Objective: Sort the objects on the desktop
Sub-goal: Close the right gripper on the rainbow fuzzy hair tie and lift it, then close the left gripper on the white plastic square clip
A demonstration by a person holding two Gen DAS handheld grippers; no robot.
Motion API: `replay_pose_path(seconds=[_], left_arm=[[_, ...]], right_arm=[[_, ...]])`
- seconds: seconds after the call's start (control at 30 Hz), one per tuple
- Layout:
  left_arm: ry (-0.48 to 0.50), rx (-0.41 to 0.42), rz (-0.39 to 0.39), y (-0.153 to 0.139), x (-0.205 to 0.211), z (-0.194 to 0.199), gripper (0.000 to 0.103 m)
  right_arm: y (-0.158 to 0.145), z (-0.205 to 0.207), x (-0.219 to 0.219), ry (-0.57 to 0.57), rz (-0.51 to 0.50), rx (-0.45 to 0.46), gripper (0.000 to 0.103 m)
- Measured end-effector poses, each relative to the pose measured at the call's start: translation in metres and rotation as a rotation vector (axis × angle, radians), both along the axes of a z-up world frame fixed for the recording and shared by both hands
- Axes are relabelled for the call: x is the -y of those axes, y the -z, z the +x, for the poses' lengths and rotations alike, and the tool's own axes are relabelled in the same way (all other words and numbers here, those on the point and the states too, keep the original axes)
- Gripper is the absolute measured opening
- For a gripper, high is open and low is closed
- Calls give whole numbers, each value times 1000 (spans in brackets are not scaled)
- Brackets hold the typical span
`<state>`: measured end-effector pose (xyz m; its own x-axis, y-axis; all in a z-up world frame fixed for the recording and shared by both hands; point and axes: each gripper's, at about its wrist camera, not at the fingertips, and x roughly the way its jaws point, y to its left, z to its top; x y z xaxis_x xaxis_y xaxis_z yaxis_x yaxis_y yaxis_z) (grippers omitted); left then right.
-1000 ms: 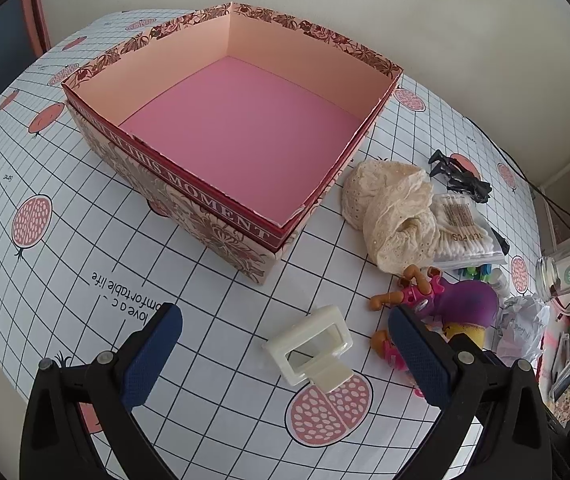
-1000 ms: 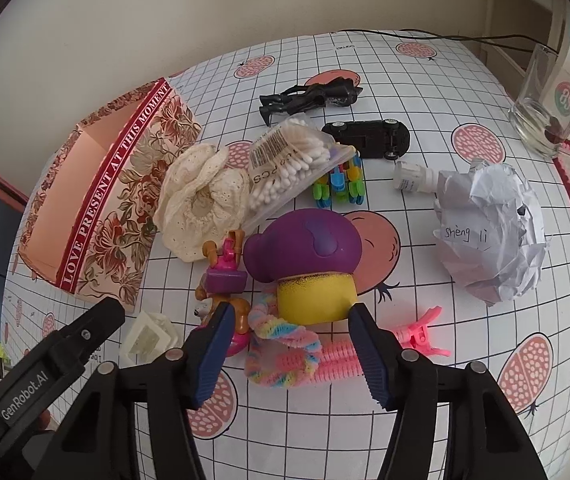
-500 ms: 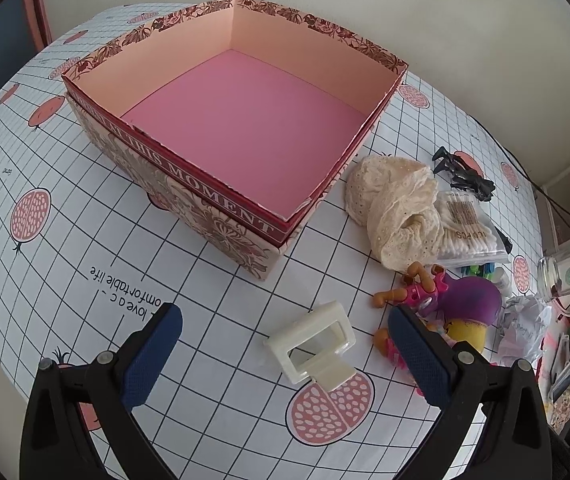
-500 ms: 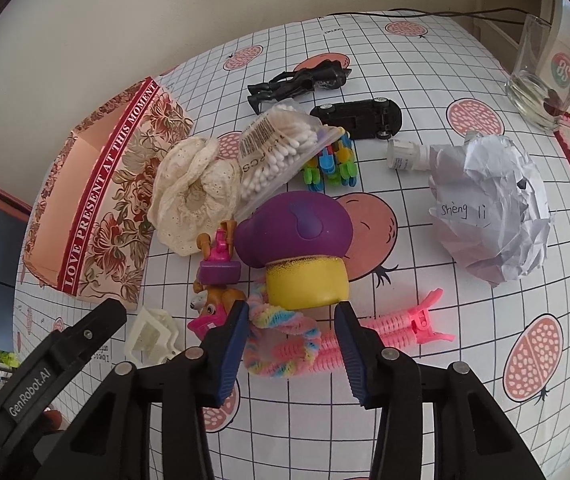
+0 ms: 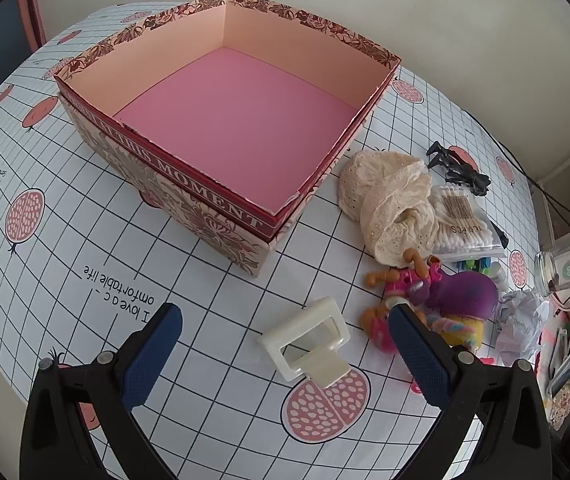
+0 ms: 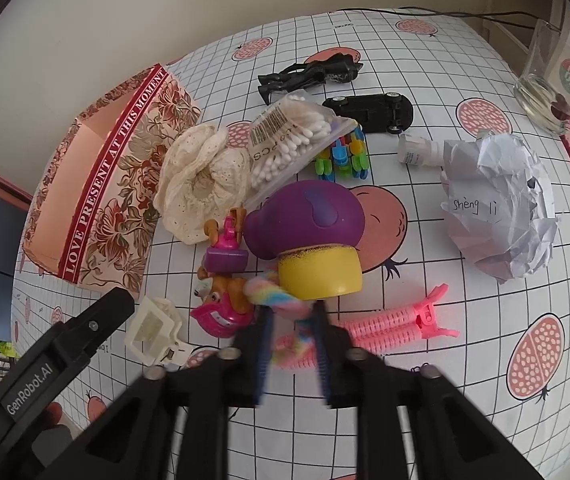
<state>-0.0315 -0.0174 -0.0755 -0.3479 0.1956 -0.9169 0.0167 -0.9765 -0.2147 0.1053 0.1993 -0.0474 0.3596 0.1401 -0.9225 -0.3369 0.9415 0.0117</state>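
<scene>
Fuzzy rainbow-pastel scrunchie [image 6: 285, 306], pinched between the 2 just-closed fingers of the right gripper [image 6: 291, 320]; left gripper [image 5: 281, 344] spread wide.

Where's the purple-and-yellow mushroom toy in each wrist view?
Left wrist: purple-and-yellow mushroom toy at lower right, partly hidden behind the left hand-held gripper's right finger.
Right wrist: the toy sits at centre, just above the right hand-held gripper, which is shut on the rainbow scrunchie.
Shared landmark: cream lace cloth, beside the floral box.
</scene>
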Motion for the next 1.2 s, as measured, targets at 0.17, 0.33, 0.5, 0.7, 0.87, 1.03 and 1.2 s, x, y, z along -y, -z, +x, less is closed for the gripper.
replay_pose_path(seconds=[0.17, 0.33, 0.5, 0.7, 0.87, 1.03, 1.2], left_arm=[[13, 6, -5, 2, -2, 0, 102], [24, 9, -5, 3, -4, -1, 102], [58, 5, -24, 4, -10, 0, 102], [147, -1, -97, 10, -27, 3, 102], [196, -12, -166, 14, -38, 6, 102], [223, -3, -200, 19, -42, 6, 96], [240, 10, -218, 24, -44, 5, 85]], right_arm=[[-5, 1, 3, -1, 11, 0, 10], [-23, -1, 4, 4, 48, 69, 9], [-35, -2, 7, 11, 47, 129, 9], [-35, -2, 17, 52, 46, 118, 9], [-34, 0, 22, 75, 50, 109, 9], [-33, 0, 20, 81, 49, 105, 9], [-32, 0, 21, 94, 44, 101, 9]])
